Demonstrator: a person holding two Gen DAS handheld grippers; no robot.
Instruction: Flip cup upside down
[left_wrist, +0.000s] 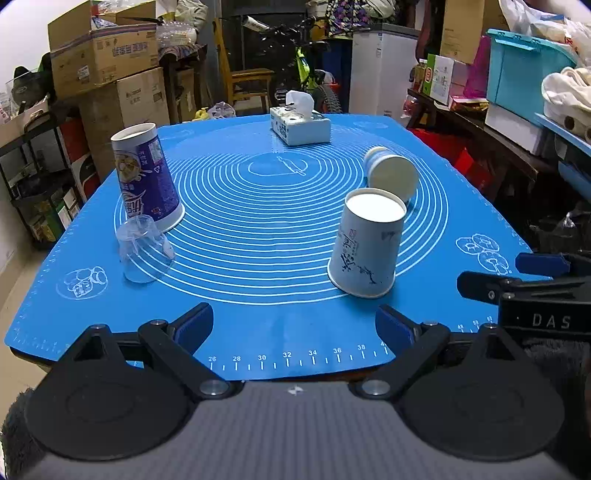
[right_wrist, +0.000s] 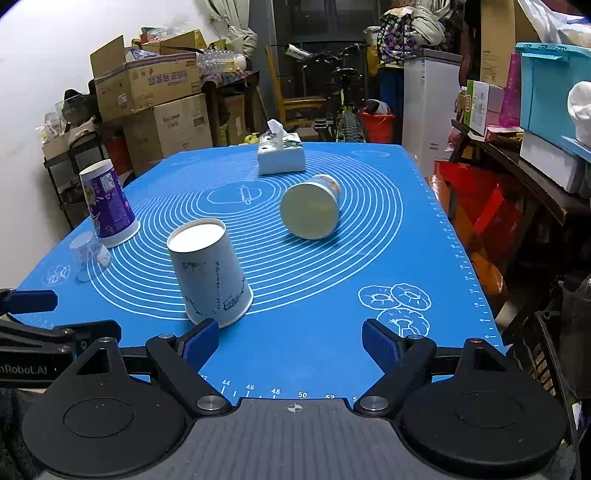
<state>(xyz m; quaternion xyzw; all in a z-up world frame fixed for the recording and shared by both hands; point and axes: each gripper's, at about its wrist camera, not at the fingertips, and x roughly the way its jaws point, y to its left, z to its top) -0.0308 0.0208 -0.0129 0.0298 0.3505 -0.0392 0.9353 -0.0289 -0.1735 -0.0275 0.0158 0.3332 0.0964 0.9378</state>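
Observation:
A white paper cup (left_wrist: 365, 245) with ink drawings stands upside down on the blue mat (left_wrist: 258, 325), near the front; it also shows in the right wrist view (right_wrist: 210, 273). A second cup (left_wrist: 391, 173) lies on its side behind it, its round end facing me, seen too in the right wrist view (right_wrist: 310, 210). A purple cup (left_wrist: 147, 177) stands upside down at the left, with a clear plastic cup (left_wrist: 142, 247) upside down in front of it. My left gripper (left_wrist: 293, 325) is open and empty at the front edge. My right gripper (right_wrist: 291, 343) is open and empty, its left finger close to the white cup.
A tissue box (left_wrist: 299, 125) stands at the mat's far edge. Cardboard boxes (left_wrist: 110, 66) are stacked at the back left. Shelves with bins (left_wrist: 524, 70) run along the right. A bicycle (left_wrist: 306, 70) and a chair stand behind the table.

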